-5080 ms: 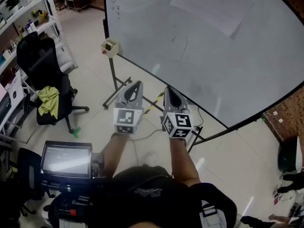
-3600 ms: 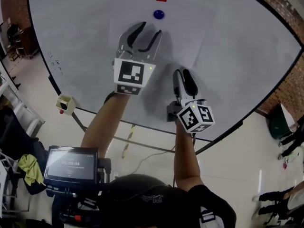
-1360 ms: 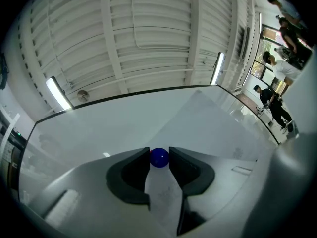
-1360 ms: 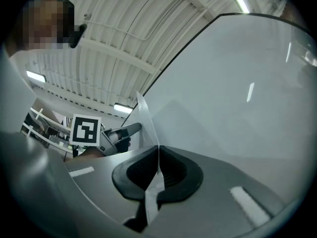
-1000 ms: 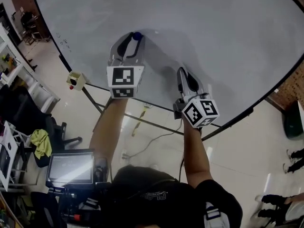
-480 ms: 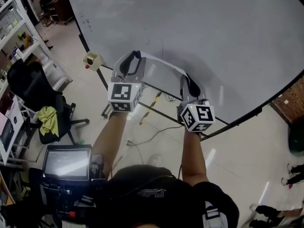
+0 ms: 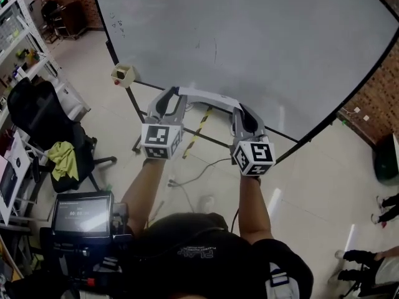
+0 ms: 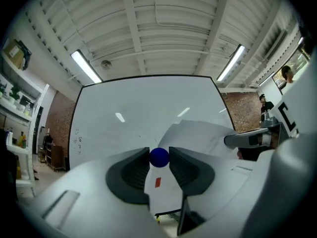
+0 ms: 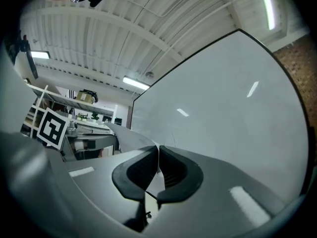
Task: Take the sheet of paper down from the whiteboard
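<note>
The white sheet of paper [image 7: 209,97] hangs off the whiteboard [image 7: 262,36], bowed in an arc between my two grippers. My left gripper [image 7: 175,96] is shut on a round blue magnet [image 8: 159,156]. The sheet's corner with a small red mark [image 8: 163,187] runs between the same fingers. My right gripper [image 7: 242,112] is shut on the sheet's other edge, seen as a thin white strip [image 9: 157,155] pinched between the dark pads [image 9: 171,170]. Both grippers are held in front of the board's lower edge, pointing at it.
The whiteboard stands on a black frame with a small tan box [image 7: 123,73] on its left post. A black office chair with a yellow-green cloth [image 7: 62,156] and shelving [image 7: 22,23] stand at the left. A cable and a yellow-black strip [image 7: 196,132] lie on the floor.
Both grippers have drawn back from the board and sunk to its lower edge, carrying the sheet and the blue magnet with them. The sheet now arcs freely between them.
</note>
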The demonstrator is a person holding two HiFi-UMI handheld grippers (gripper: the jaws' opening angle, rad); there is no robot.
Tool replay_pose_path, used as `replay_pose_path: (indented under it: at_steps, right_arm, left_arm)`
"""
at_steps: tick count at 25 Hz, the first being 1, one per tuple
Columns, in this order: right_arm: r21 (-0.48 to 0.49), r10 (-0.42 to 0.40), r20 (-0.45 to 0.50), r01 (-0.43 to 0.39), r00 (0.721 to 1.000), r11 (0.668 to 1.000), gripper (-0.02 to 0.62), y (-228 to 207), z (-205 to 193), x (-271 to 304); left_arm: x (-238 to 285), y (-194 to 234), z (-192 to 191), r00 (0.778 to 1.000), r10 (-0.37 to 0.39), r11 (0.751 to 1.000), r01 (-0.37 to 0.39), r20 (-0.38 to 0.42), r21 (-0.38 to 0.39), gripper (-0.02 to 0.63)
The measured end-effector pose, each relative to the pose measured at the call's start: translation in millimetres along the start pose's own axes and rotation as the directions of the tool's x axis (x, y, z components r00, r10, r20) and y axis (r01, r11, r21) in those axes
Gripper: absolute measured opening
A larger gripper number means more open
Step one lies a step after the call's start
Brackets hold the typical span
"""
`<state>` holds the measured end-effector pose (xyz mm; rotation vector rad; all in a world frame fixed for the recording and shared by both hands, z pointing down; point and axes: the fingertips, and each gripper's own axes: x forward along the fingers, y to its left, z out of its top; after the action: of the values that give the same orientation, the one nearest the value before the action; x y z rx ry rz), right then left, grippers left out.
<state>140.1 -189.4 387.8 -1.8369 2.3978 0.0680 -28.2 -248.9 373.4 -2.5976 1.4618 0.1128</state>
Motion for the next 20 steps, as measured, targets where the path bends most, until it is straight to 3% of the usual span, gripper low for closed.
replay_pose_path:
  at_steps: [9,20]
  right_arm:
    - [-0.069,-0.082,-0.001,0.081,0.997,0.994,0.014,64.9,9.0,-60.6]
    - [-0.029,-0.146,-0.048,0.145,0.988,0.989,0.014,54.2,-15.1,-77.8]
  left_arm:
    - [-73.3,-2.9,11.1,0.997,-0.06,0.998,0.061,0.039,-0.014,0.124]
    - [-97.5,9.8,-11.7,1.0,-0.008,0.997,0.009,0.021,-0.073,0.124]
